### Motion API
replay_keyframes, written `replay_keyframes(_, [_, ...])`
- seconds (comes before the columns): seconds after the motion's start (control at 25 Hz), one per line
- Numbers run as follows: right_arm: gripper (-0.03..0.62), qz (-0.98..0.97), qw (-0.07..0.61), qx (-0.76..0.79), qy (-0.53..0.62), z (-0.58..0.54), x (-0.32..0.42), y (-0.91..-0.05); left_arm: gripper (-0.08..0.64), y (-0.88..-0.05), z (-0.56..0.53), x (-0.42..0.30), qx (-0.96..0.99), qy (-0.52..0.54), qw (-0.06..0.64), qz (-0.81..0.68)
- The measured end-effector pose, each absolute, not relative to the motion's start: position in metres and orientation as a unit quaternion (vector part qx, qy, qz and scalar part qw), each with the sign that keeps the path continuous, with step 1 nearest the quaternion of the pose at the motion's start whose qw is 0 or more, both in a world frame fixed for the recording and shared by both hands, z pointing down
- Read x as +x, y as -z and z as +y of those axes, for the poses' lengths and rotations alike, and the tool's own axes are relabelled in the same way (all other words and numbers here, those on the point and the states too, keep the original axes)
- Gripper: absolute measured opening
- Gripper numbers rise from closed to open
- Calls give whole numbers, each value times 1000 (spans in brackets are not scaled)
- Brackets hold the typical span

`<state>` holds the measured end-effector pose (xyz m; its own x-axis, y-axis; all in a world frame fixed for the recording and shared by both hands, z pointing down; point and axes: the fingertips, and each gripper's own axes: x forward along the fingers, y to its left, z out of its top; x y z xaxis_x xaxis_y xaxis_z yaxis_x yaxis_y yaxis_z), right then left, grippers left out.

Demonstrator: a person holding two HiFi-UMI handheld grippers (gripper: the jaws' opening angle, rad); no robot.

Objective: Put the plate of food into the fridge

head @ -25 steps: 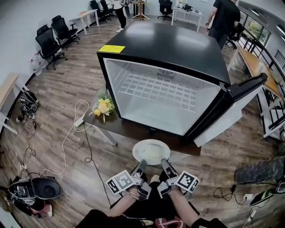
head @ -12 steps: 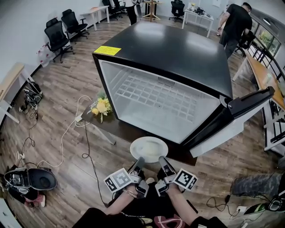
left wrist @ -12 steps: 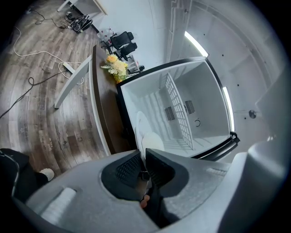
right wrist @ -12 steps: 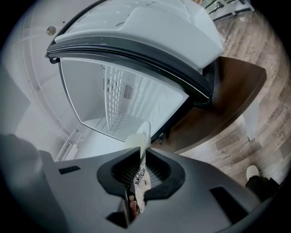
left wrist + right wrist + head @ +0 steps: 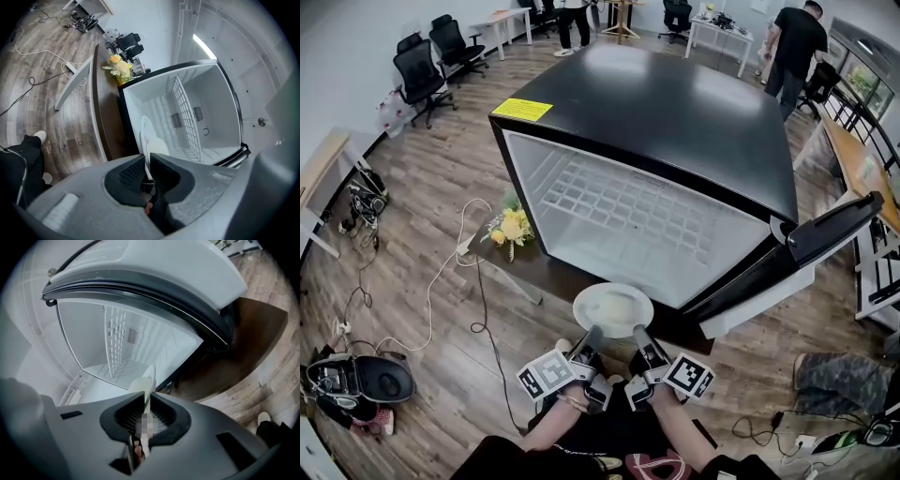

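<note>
Left gripper [image 5: 594,334] and right gripper [image 5: 637,333] fingers clenched on plate [image 5: 613,307], now closer to fridge [image 5: 675,103]

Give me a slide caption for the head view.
Left gripper and right gripper clamp a plate of food before the open fridge.

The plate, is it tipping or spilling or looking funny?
Nothing stands out. The plate looks level, food heaped on it, nothing spilled. The left gripper and right gripper each clamp its near rim, before the open fridge.

Left gripper [image 5: 594,334], right gripper [image 5: 638,333] gripping plate [image 5: 582,305], open fridge [image 5: 675,103]
</note>
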<state>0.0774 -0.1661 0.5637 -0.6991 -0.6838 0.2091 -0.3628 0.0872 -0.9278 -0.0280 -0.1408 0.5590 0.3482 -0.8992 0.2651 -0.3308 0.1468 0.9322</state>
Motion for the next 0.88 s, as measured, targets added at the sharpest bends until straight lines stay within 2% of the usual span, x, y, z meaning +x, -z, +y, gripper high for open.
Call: replay_keyframes(0.88, [51, 684, 175, -439, 556, -242, 42, -570, 37, -565, -240, -66, 650, 183, 584, -450])
